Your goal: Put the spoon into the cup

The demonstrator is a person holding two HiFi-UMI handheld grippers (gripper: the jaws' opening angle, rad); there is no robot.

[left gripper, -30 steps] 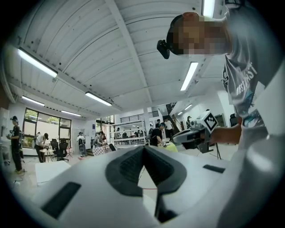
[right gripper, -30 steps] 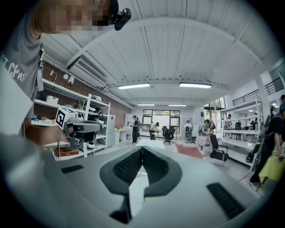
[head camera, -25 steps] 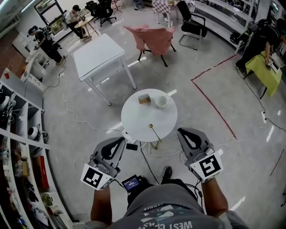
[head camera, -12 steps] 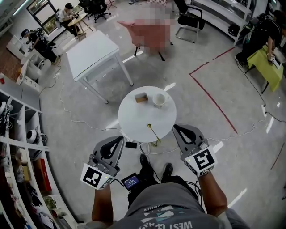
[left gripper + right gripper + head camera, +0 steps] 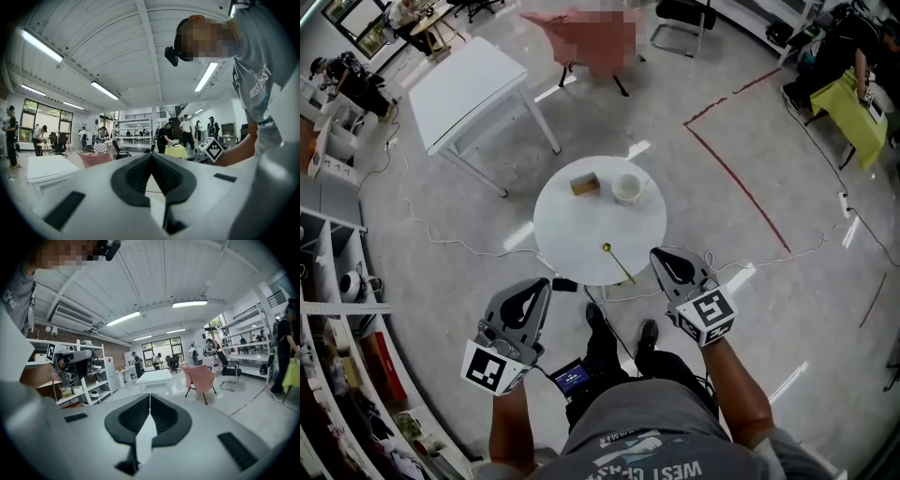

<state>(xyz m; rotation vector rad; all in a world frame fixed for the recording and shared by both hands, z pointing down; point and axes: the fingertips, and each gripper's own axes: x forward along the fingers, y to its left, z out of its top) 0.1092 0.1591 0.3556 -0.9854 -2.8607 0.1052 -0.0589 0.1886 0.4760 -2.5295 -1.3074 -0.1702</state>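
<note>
Surface: the round white surface point(image 5: 572, 230) stands in front of me on the grey floor; a larger rectangular table point(image 5: 469, 84) is well apart from it at its 10 o'clock.
Left hand-held gripper: my left hand-held gripper point(image 5: 544, 283) is off the rim at 7 o'clock, clenched tip to tip with nothing between its jaws.
Right hand-held gripper: my right hand-held gripper point(image 5: 657, 255) is just past the rim at 4 o'clock, also clenched and empty.
Cup: the white cup point(image 5: 627, 188) stands upright at 1 o'clock on the surface.
Box: a small brown box point(image 5: 584, 185) sits at 11 o'clock, beside the cup but not touching it.
Spoon: the gold spoon point(image 5: 617, 262) lies flat at 5 o'clock, bowl toward the middle, handle toward the rim, well apart from the cup and near my right hand-held gripper.
</note>
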